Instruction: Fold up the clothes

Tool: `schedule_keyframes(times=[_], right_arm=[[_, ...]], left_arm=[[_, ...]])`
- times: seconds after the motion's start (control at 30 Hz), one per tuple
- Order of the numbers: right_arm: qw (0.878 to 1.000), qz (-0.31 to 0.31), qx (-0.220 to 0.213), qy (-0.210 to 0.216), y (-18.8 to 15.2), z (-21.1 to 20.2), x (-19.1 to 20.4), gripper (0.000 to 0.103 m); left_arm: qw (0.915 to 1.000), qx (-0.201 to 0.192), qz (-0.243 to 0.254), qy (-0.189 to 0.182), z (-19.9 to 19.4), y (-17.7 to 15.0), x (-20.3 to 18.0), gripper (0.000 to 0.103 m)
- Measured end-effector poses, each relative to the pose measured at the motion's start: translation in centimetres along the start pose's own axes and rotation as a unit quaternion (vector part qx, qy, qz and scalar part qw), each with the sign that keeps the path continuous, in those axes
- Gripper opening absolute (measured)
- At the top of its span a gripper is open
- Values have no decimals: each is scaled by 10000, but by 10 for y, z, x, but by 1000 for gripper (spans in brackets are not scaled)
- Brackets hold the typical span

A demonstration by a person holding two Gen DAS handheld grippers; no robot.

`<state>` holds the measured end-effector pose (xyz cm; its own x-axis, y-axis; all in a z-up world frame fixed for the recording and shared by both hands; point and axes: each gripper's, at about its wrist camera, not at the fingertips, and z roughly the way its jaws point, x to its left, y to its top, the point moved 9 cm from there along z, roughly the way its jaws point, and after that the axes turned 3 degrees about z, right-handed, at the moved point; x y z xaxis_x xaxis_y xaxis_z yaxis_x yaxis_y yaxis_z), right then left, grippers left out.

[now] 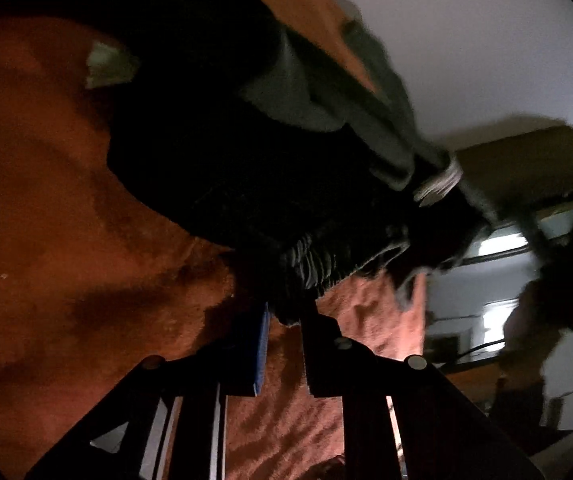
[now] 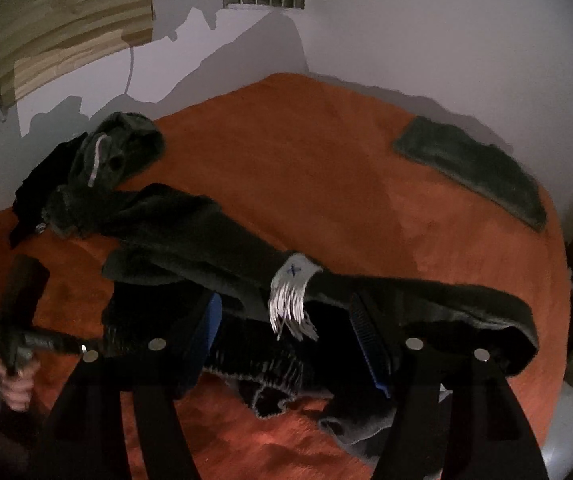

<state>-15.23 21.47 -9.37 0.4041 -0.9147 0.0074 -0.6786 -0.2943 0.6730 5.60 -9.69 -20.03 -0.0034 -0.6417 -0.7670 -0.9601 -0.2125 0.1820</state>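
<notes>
Right wrist view: the right gripper [image 2: 290, 332] stands wide apart, holding nothing, its blue-padded fingers [image 2: 370, 344] straddling a dark garment [image 2: 190, 240] sprawled across the orange blanket [image 2: 306, 152] at frame centre. A folded dark cloth [image 2: 474, 168] lies upper right. Lower left, a hand [image 2: 12, 380] grips the other tool. Left wrist view, blurred: the left gripper [image 1: 286, 320] pinches the garment's ribbed hem [image 1: 318, 260].
</notes>
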Motion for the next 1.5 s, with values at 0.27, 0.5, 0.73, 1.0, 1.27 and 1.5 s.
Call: schedule_keyframes(times=[0.27,0.5,0.73,1.0,1.27,1.5], right_arm=[[9978,196,344,540,4,21,5,68],[9886,13,927,1187,16,79,30,77],[9740,-1663,1194,974,37,125,105,77],[9571,-1836,1959,1092,37,175,142,76],[9410,-1421,2701,1463,37,209,156,8],[9704,-295,2238,864,73,169,63,7]], left_arm=[[9974,573,-438,57,40,2,7,62],[9975,355,-578,212,57,19,1,70],[9957,-22,-379,851,51,18,-1,17],[9967,-366,-261,674,17,21,-22,14],[9966,-421,-68,708,13,23,-29,13],[9932,-797,158,834,-19,42,-33,11]])
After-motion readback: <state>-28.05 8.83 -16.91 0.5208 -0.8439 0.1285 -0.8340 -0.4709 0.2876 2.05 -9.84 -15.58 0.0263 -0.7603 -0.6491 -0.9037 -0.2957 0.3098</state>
